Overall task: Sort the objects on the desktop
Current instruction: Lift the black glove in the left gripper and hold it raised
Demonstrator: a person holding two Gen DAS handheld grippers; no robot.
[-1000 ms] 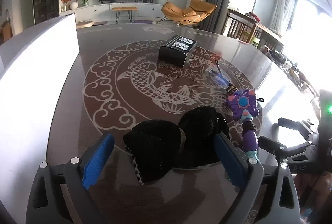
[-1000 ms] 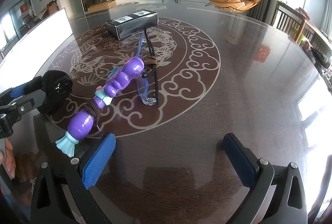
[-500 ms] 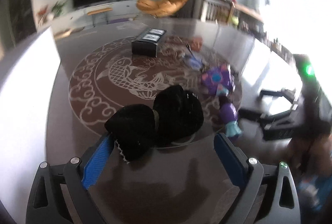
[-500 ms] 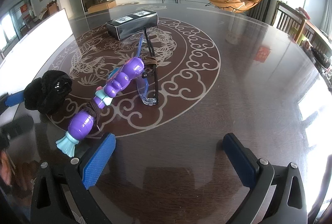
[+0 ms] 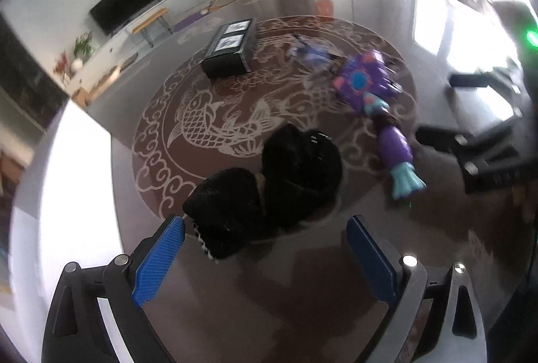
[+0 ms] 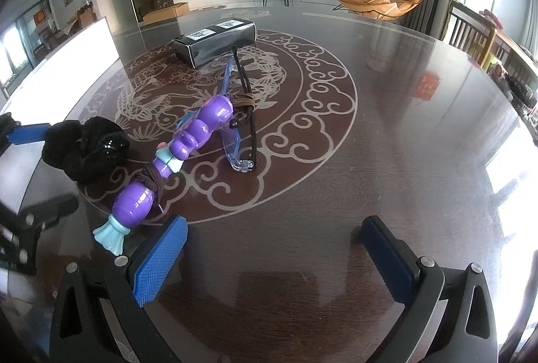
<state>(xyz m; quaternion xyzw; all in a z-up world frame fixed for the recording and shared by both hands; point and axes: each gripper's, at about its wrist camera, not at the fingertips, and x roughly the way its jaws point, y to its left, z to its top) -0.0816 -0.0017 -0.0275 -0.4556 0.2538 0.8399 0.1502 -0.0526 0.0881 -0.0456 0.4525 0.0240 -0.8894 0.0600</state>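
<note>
Two grippers, both with jaws spread wide and nothing between them. Left gripper [image 5: 265, 248] hangs above the dark glossy table [image 5: 302, 295], tilted view, some motion blur. Just ahead of its blue pads [image 5: 158, 258] lies a black fuzzy earmuff pair [image 5: 269, 188], two rounded lumps touching each other, on the rim of the pale fish-and-cloud pattern; the nearer lump sits close to the left pad, whether touching I cannot tell.

Right of the earmuffs: purple toy wand [image 5: 380, 114], flower-shaped head toward the far side, teal flared end toward the camera. Past the wand head, a blurred bluish shape, not readable from here. Black box [image 5: 232, 50] with two white labels on top, farther off near the pattern's far edge.

Right wrist view is sharp and settles the blurred shape: glasses [image 6: 240, 114] with a blue-tinted clear front and black arms, lying folded-out beside the wand [image 6: 178, 154], brown cord wound by the wand head and again at its neck. Right gripper [image 6: 274, 257] low over bare table; teal wand end just beside its left pad [image 6: 158, 262]. Earmuffs [image 6: 85, 153] appear at far left with the left gripper's blue pad [image 6: 28, 132] behind them. Box [image 6: 215, 40] beyond the glasses.

Only the left view shows the wand's flower face; only the right shows the cord.
</note>
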